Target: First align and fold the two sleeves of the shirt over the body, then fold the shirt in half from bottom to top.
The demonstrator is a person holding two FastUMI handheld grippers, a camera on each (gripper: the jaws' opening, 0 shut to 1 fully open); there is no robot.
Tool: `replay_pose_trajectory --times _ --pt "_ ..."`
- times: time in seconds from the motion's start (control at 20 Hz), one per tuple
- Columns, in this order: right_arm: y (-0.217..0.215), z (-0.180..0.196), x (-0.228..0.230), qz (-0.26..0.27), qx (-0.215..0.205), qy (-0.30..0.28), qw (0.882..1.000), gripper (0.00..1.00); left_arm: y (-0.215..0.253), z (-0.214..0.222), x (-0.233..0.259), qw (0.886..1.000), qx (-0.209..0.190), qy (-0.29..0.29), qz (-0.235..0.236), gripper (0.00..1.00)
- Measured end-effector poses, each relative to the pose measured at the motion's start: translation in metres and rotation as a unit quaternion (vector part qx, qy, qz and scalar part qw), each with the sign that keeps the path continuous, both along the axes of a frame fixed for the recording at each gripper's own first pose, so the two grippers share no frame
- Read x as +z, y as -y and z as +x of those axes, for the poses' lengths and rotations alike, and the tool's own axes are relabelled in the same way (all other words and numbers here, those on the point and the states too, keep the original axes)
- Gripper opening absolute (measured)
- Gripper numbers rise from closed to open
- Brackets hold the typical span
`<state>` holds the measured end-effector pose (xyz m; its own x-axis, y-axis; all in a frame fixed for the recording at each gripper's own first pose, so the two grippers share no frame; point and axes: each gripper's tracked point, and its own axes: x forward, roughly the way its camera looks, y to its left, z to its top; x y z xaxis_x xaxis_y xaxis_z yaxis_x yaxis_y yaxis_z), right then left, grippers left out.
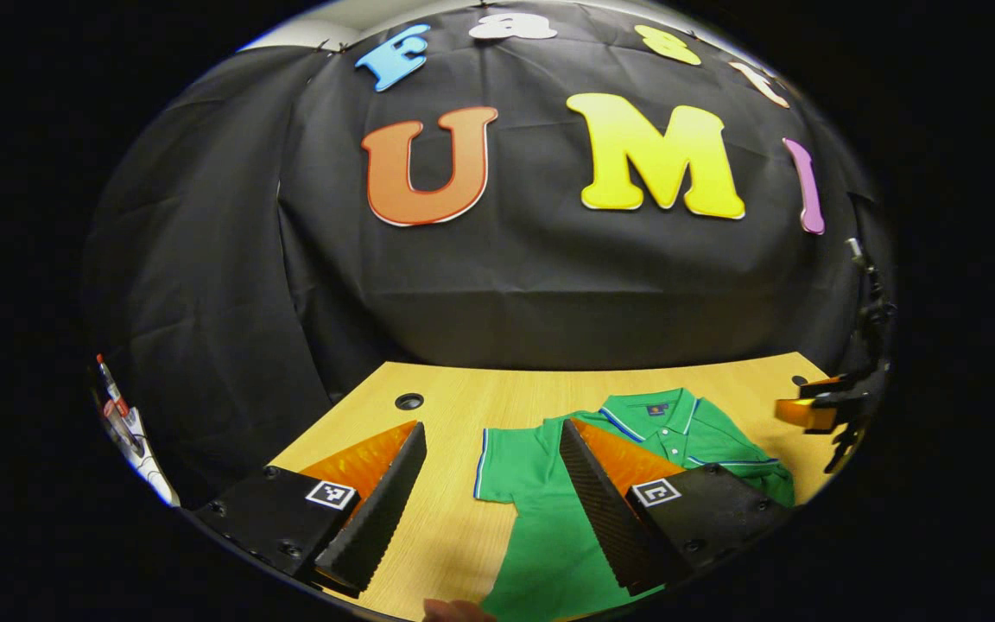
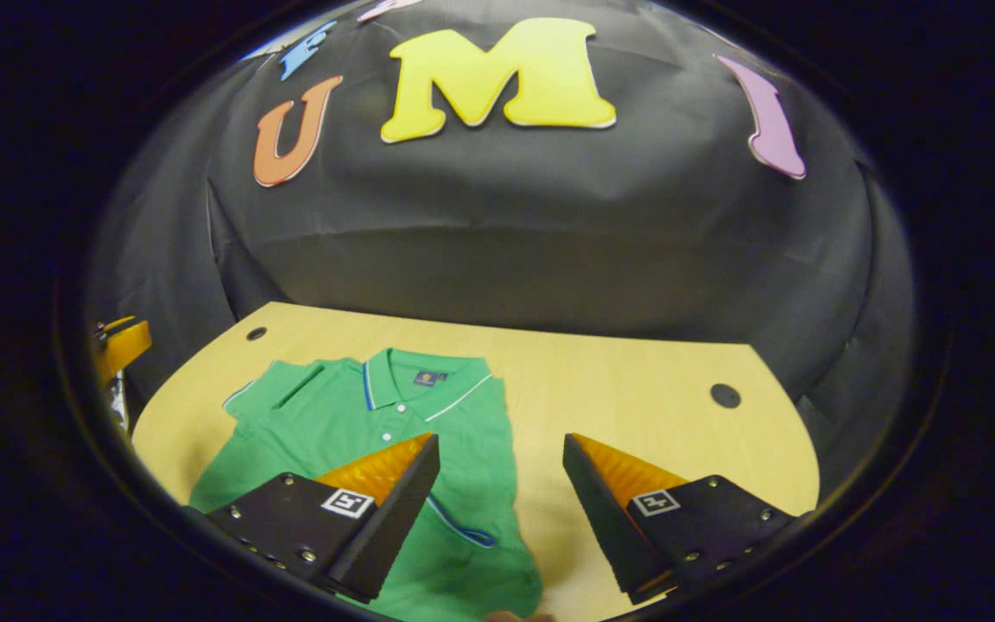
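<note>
In the left gripper view we find the left gripper (image 1: pixel 491 432) spread wide, grasping nothing, above the shirt (image 1: pixel 549 527), which lies flat on the table (image 1: pixel 454 406). In the right gripper view we find the right gripper (image 2: pixel 502 445) likewise released above the shirt's edge. One sleeve (image 2: pixel 463 518) lies folded over the body. We note the collar (image 2: pixel 420 380) at the far end.
</note>
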<state>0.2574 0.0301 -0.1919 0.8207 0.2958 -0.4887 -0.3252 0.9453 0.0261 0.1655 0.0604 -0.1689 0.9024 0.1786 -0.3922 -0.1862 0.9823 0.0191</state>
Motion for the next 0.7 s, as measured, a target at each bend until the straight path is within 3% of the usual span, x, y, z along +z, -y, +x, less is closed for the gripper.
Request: replay_pose_trajectory --times 0.45,0.7 --pt "0.106 -0.055 0.063 -0.017 -0.068 0.05 0.996 0.93 -0.023 0.077 -0.079 0.995 0.017 -0.084 -0.055 1.0" --pt "0.141 -0.078 0.083 -0.013 -0.101 0.059 0.993 0.93 -0.039 0.112 -0.121 0.989 0.022 -0.133 -0.052 1.0"
